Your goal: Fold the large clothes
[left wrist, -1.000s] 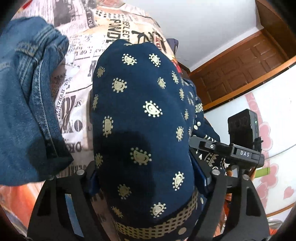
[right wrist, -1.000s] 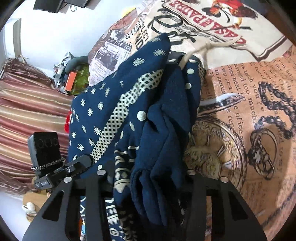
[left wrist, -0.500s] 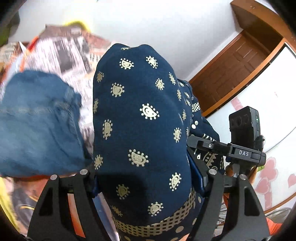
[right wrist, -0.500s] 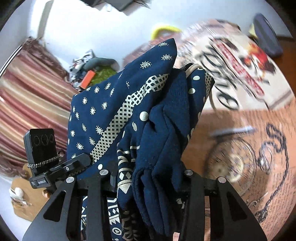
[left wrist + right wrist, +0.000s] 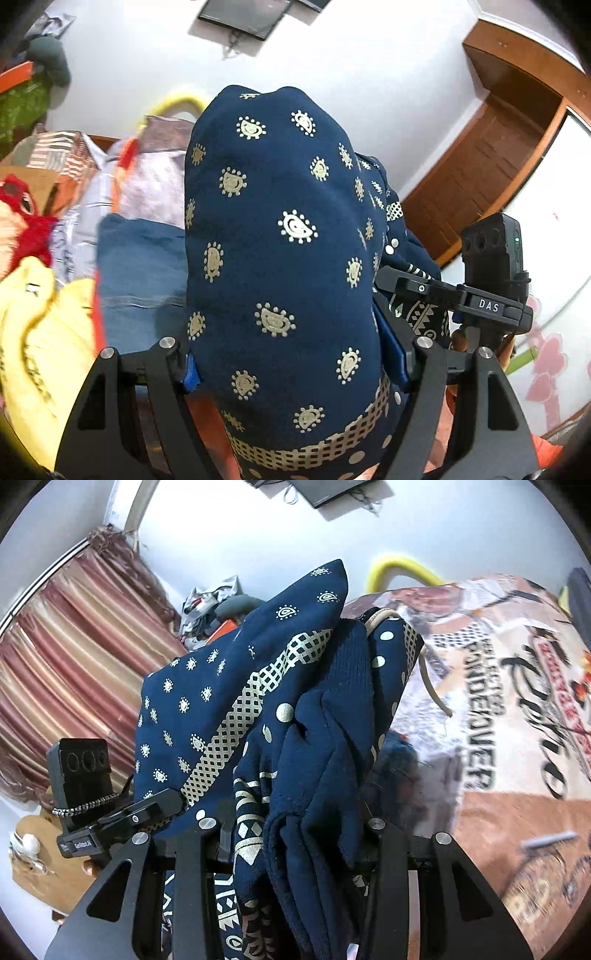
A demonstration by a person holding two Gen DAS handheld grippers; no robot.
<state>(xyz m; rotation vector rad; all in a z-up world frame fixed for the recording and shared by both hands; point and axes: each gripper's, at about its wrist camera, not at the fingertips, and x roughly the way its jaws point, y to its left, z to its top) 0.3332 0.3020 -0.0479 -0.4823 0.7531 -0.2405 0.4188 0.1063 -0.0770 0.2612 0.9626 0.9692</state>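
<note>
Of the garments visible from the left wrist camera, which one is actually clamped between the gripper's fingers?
The navy patterned garment, bunched between the left gripper fingers. The blue jeans and yellow garment lie loose behind it.

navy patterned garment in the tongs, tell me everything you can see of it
The navy patterned garment is a thick, soft knit in dark blue, printed with cream paisley motifs, dots, a lattice band and geometric borders. A beige drawstring hangs from it. It is bunched in deep folds, lifted off the printed bedspread. The left tongs clamp a wide bundle; the right tongs clamp gathered folds.
</note>
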